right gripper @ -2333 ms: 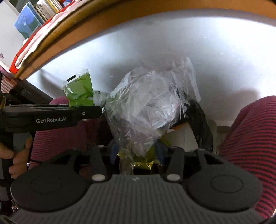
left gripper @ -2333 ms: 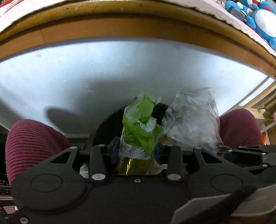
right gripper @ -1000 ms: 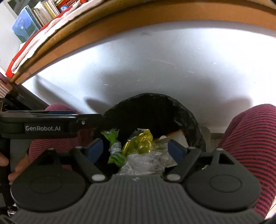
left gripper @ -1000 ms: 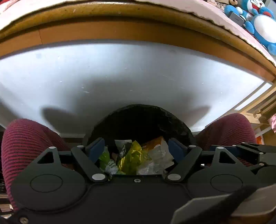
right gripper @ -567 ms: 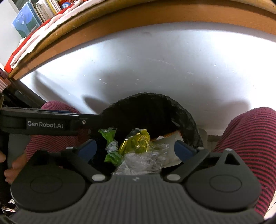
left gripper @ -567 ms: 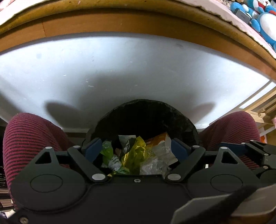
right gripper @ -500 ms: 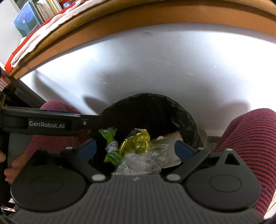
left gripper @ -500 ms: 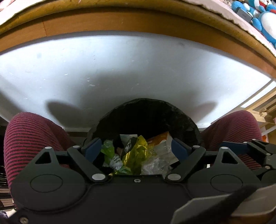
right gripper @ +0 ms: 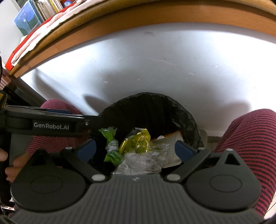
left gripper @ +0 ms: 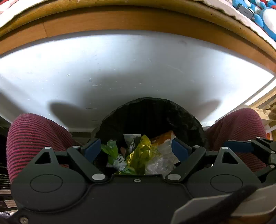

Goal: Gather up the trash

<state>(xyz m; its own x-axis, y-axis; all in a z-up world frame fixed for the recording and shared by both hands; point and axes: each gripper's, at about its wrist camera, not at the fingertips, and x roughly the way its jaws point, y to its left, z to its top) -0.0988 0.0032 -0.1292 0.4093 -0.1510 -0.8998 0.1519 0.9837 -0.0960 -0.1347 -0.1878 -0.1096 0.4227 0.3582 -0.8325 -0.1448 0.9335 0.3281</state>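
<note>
Both tools hang released over the black-lined bin (right gripper: 148,110): the left tool (left gripper: 136,148) and the right tool (right gripper: 135,149) each stand with jaws wide and nothing between the pads. The trash already lies in the bin, a green wrapper (right gripper: 110,137), a yellow foil wrapper (right gripper: 136,140) and a crumpled clear bag (right gripper: 143,160) on top.

The heap looks loose and high, so I judge a light piece could spring back over the rim, or a lifting tool could snag the liner and drag it.

The bin sits on the floor between the person's 2 striped knees (right gripper: 248,137), against a white panel (left gripper: 131,69) under a wooden counter edge (left gripper: 120,19). Books (right gripper: 39,10) line the far left.
</note>
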